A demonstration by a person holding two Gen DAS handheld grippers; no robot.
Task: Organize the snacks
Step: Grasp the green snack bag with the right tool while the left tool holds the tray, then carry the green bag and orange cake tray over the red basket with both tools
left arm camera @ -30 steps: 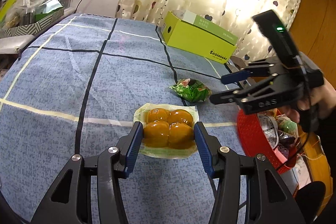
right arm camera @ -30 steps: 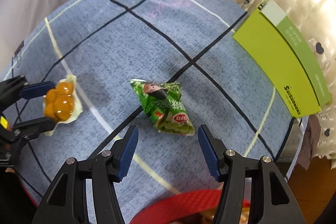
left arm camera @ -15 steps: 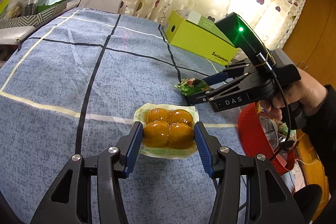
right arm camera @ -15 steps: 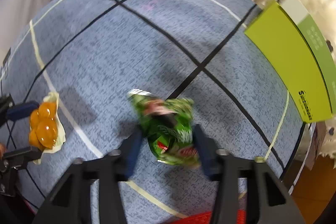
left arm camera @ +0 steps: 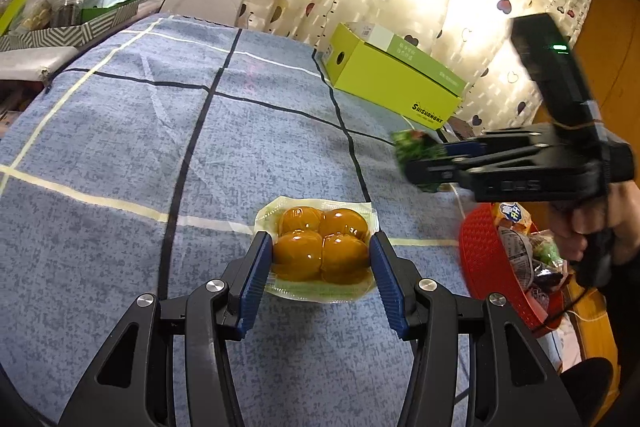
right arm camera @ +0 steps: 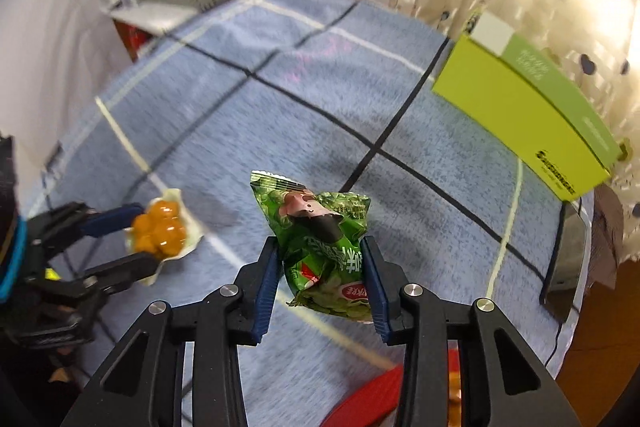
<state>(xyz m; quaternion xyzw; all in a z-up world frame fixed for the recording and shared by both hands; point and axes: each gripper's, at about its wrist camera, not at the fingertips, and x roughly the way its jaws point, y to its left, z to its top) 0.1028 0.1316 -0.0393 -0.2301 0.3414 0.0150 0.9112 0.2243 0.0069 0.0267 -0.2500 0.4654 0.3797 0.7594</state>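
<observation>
A clear pack of four orange balls (left arm camera: 322,247) sits between the blue pads of my left gripper (left arm camera: 320,241), which is shut on its sides low over the blue checked cloth (left arm camera: 120,147). I cannot tell whether the pack touches the cloth. The right wrist view shows that pack (right arm camera: 160,231) and the left gripper (right arm camera: 146,235) at lower left. My right gripper (right arm camera: 322,255) has its jaws closing on a green snack packet (right arm camera: 316,223), pads pressed on its sides, and the packet hangs clear of the cloth. From the left wrist view, the right gripper (left arm camera: 424,163) holds the packet (left arm camera: 412,143) in the air at the right.
A red basket (left arm camera: 484,259) with several wrapped snacks stands at the table's right edge, below the right gripper; its rim (right arm camera: 372,395) shows at the bottom of the right wrist view. A lime-green box (left arm camera: 392,83) lies at the far right. Cluttered shelves (left arm camera: 80,7) stand beyond the far left.
The right gripper went down over the green packet, shut on it and lifted it off the cloth. The left gripper kept still with the orange pack in it.
</observation>
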